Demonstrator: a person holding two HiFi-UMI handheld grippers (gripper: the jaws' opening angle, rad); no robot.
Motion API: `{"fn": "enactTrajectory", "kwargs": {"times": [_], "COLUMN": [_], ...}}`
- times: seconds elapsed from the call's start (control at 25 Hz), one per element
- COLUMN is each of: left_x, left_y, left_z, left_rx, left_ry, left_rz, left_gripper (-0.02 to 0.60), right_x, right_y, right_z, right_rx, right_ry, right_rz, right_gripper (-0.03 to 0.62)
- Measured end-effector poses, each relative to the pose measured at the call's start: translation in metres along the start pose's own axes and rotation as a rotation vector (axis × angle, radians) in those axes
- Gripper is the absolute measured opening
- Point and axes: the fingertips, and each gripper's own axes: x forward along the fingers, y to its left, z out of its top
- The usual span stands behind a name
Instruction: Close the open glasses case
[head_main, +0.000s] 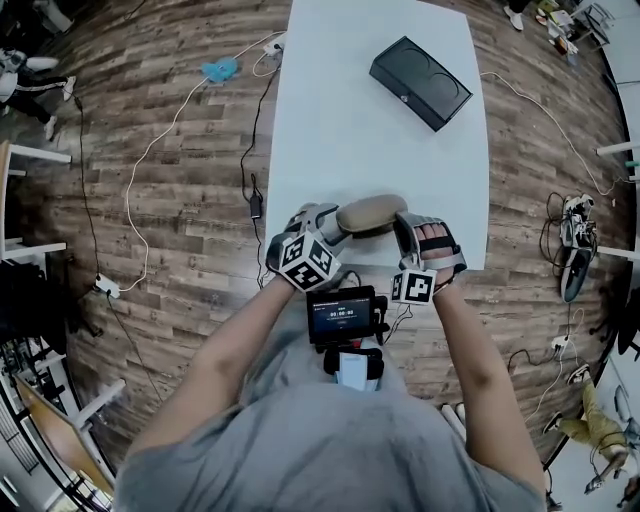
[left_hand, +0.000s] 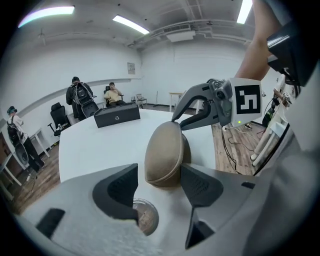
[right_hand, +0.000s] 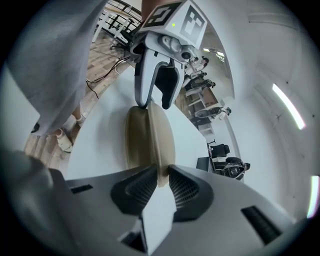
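White table (head_main: 340, 130), wood floor (head_main: 150, 200), tan glasses case (head_main: 370, 214)

Bare tabletop (head_main: 360, 140) stretches between the glasses case (head_main: 370, 214) and the black box (head_main: 420, 82).

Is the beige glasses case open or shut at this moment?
The glasses case looks shut: its two halves meet along one seam, and the right tongs pinch its end.

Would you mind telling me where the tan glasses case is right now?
In the head view, the glasses case is at the white table's near edge, centre, between the left tongs and the right tongs, which clamp its end.
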Motion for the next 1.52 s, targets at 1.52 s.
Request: {"fn": "enactTrajectory", "kwargs": {"times": [1.52], "left_x": [0.004], "left_y": [-0.01], "left_z": [-0.01], "left_rx": [0.016], "left_ry": [0.03], "left_rz": [0.001], "left_gripper": [0.25], "right_x": [-0.006], "right_y": [0.045], "right_z": [0.017], "right_rx": [-0.059], "right_ry": [0.004], "right_rz": [0.089], "right_gripper": [0.084]}}
